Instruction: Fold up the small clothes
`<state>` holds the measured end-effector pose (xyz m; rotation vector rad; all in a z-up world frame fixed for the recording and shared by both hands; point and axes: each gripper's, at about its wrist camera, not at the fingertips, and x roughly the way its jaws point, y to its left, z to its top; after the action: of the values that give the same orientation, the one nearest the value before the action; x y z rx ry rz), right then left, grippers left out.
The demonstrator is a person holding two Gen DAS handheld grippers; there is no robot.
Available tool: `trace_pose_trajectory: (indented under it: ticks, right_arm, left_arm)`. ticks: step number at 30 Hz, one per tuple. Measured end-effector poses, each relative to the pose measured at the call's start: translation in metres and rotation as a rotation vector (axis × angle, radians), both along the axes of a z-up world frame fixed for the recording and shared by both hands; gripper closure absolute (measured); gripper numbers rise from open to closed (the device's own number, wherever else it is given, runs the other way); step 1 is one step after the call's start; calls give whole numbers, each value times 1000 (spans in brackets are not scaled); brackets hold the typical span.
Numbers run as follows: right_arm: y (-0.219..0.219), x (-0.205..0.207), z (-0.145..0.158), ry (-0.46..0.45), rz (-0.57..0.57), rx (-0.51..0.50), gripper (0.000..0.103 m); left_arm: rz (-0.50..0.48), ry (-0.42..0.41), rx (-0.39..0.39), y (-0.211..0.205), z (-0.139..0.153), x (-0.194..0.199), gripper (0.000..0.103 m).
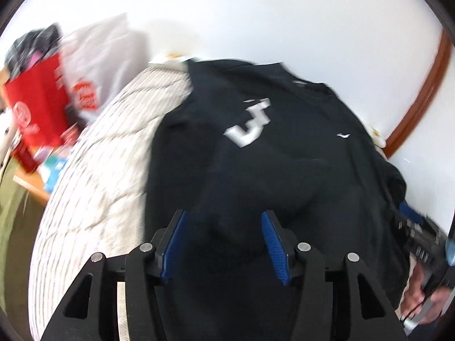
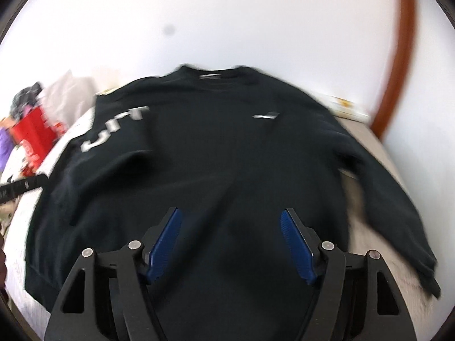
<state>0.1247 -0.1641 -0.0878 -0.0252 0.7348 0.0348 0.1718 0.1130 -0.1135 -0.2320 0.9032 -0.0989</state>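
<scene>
Hovering over the lower body of the black sweatshirt, we have both grippers empty. The right gripper stands with its blue pads well apart and only dark cloth lying below them, nothing pinched; the left gripper is likewise parted, a little narrower, with no fabric between its pads. From the left wrist view the right gripper shows at the far right edge, with the person's hand on its handle.

The sweatshirt lies face up on the bed, over a white quilted cover, collar toward the wall. One sleeve, bearing white lettering, is already folded in across the chest; the other sleeve is spread out to the side, cuff near the bed's edge.

We judge the step in hand to be folding that spread sleeve inward. To do it well, we would take the sleeve near the cuff with the right gripper, pinching only the sleeve's own layers and not the cover beneath, and carry it low across the body so it lands flat beside the first one. The left gripper could pin the shoulder so the body does not drag. Both views are blurred, so we should settle before closing.

Farther off, a red box and a white plastic bag sit beyond the bed.
</scene>
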Motion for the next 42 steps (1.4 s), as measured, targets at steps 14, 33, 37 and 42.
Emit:
trace_pose_trajectory:
  ticks: [14,33,37,42]
  right_arm:
    - [156,23,-20,10,375,-169,29]
    - [84,79,40,-148,282,96,97]
    - [8,96,48,-161,98,144,97]
    - [-63,109,28,-114,-55,224,100]
  left_arm:
    - [-20,54,-123,52,-46,-23,50]
    - [-41,58,-62,31,-56,-11,49]
    - [-38,65,-35,29,-56,-8,49]
    - [-34,68,-20,26,-56,-6,49]
